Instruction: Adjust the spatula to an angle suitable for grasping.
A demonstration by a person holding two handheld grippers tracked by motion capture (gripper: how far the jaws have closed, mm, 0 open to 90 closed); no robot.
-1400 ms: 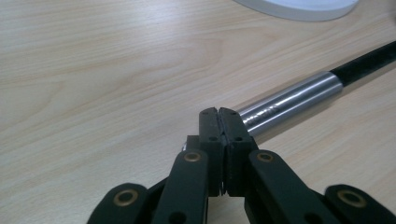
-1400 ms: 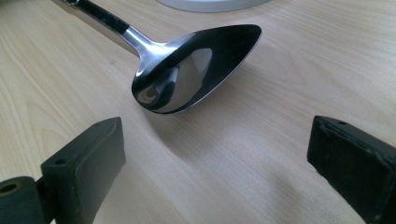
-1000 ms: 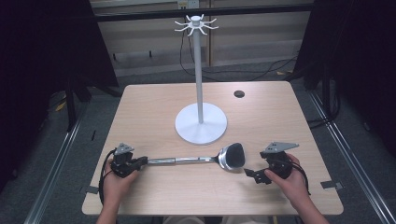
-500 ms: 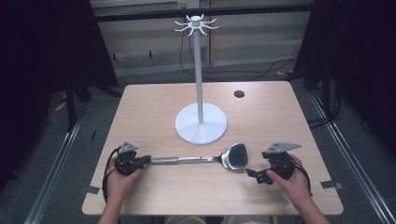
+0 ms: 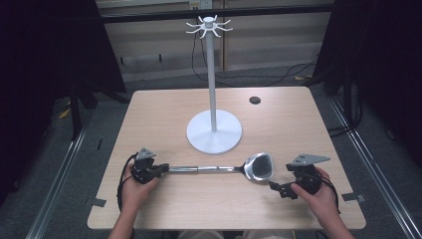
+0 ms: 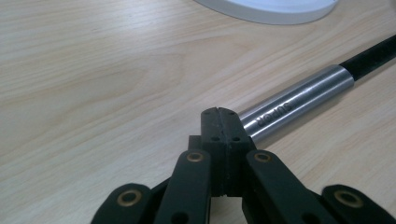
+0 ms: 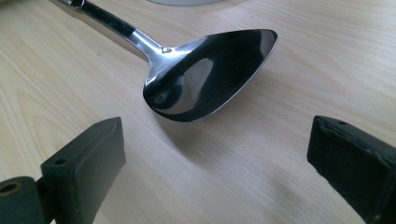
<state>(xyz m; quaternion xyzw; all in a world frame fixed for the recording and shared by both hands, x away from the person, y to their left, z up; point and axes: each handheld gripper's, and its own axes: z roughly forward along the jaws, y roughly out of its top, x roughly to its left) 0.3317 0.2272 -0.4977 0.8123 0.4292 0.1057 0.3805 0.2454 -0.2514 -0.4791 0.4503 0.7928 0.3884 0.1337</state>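
Lying flat on the wooden table, a long metal spoon stretches just in front of the white round base of the hook stand, near it but not touching, handle pointing away to the stand's left and bowl to its right. Left gripper sits at the handle's far end, well left of the stand base; in the left gripper view its black jaws are pressed together with no gap, their tips right against the brushed steel end of the handle; whether any metal is pinched between them cannot be told. Right gripper rests low, right of and nearer the person than the stand base, just beside the spoon bowl. In the right gripper view its jaws stand wide apart, nothing between them but bare table, the polished bowl lying a little beyond the tips, hollow side up. Small dark disc on the table behind the stand, to the right.
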